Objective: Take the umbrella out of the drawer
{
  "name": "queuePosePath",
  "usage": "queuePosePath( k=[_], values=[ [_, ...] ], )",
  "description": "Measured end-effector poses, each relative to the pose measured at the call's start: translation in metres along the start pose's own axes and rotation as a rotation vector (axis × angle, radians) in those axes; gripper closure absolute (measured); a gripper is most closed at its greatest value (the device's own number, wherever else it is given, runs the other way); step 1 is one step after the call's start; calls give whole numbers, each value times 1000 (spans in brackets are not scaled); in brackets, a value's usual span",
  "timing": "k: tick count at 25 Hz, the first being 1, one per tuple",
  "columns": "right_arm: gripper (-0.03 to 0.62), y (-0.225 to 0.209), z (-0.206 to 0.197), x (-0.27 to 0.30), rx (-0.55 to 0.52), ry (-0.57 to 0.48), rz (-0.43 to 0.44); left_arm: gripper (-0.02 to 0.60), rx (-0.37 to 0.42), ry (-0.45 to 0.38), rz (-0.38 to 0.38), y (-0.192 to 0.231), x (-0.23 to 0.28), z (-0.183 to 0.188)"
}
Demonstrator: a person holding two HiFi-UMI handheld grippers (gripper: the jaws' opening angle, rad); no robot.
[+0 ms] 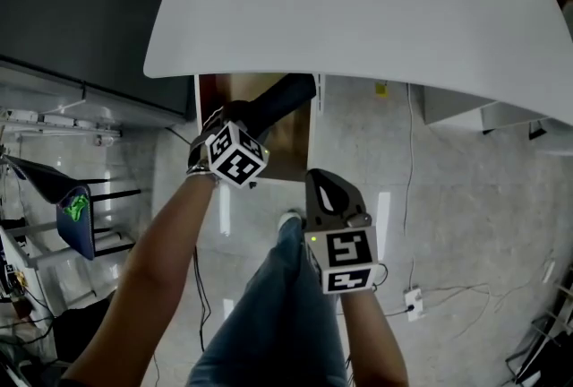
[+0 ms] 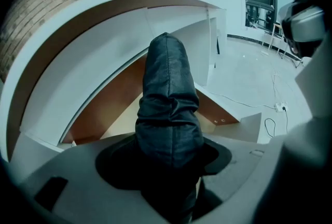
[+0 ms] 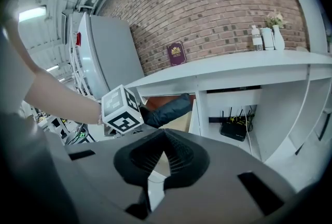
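A black folded umbrella (image 1: 273,103) in its sleeve is clamped in my left gripper (image 1: 235,115), above the open brown drawer (image 1: 291,152) under the white table (image 1: 358,9). In the left gripper view the umbrella (image 2: 168,103) stands up from between the jaws of my left gripper (image 2: 168,166), with the drawer (image 2: 111,109) behind it. My right gripper (image 1: 324,188) hangs lower and nearer to me, shut and holding nothing. The right gripper view shows my right gripper (image 3: 165,137) with its jaw tips together, and the umbrella (image 3: 168,109) beyond it beside the left marker cube (image 3: 122,109).
A grey cabinet (image 1: 72,9) stands left of the table. A router (image 3: 232,129) sits under the table to the right of the drawer. Bottles (image 3: 267,38) and a book (image 3: 177,54) stand on the tabletop. Cables and a socket (image 1: 414,300) lie on the floor. My leg (image 1: 269,305) is below.
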State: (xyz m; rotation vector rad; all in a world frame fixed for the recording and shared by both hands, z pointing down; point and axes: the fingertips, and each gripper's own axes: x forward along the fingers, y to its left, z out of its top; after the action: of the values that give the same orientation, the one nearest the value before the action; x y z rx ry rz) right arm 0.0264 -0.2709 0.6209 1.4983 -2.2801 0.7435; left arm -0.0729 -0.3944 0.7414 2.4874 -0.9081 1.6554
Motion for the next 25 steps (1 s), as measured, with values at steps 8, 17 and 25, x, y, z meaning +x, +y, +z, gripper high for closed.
queuePosePath(
  k=[8,17,25],
  values=[
    [602,18,40,-29,-57,-11,7,319,-65,-29,-20,-8,-51,8],
    [603,30,79,-63,-169,-4,12,319,-88,-44,-31,-19,-109,8],
    [602,44,133,-89,-215,-51,10,319,-225,-139,-3,-13,-168,26]
  ],
)
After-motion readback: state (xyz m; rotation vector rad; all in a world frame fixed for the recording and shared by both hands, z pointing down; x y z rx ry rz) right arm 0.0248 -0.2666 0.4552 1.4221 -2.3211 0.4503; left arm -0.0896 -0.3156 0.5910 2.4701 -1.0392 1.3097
